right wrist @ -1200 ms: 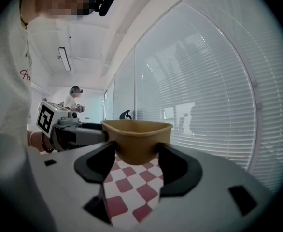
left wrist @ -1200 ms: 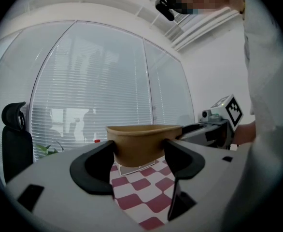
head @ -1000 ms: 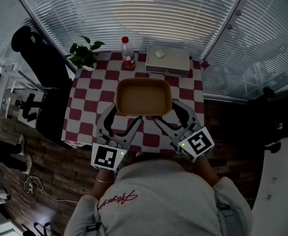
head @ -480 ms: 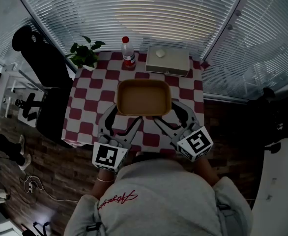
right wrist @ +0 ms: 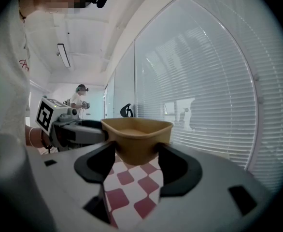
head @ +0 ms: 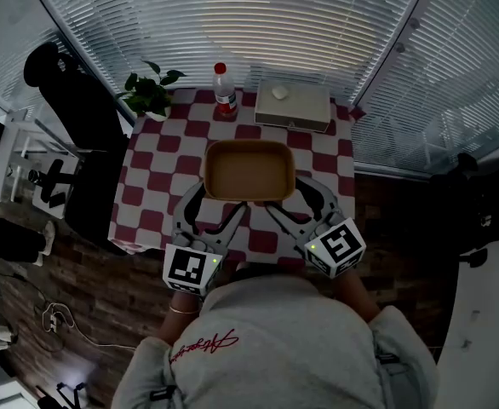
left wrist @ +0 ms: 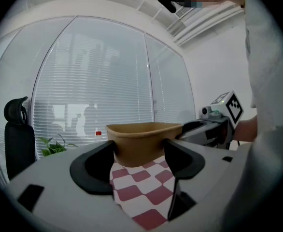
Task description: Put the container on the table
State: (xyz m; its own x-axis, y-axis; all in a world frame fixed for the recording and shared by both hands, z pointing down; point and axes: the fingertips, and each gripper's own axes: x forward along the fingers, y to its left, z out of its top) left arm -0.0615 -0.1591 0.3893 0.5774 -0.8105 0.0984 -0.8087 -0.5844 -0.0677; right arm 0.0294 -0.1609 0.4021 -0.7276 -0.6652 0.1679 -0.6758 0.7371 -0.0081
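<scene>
A brown, empty, rectangular container (head: 249, 170) hangs over the middle of the table (head: 156, 177), which has a red-and-white checked cloth. My left gripper (head: 214, 204) is shut on its near left corner, and my right gripper (head: 288, 201) is shut on its near right corner. In the left gripper view the container (left wrist: 141, 139) sits between the black pads of my left gripper (left wrist: 139, 153), with the checked cloth below. The right gripper view shows the same corner grip of my right gripper (right wrist: 136, 153) on the container (right wrist: 137, 138). Whether its base touches the cloth I cannot tell.
At the table's far edge stand a plastic bottle with a red cap (head: 225, 89), a potted plant (head: 151, 92) and a flat white box (head: 293, 105) with a small white thing on it. A black chair (head: 79, 109) stands left of the table. Window blinds lie beyond.
Both grippers and the container have stayed almost in place. The container looks very slightly smaller and farther in the head view.
</scene>
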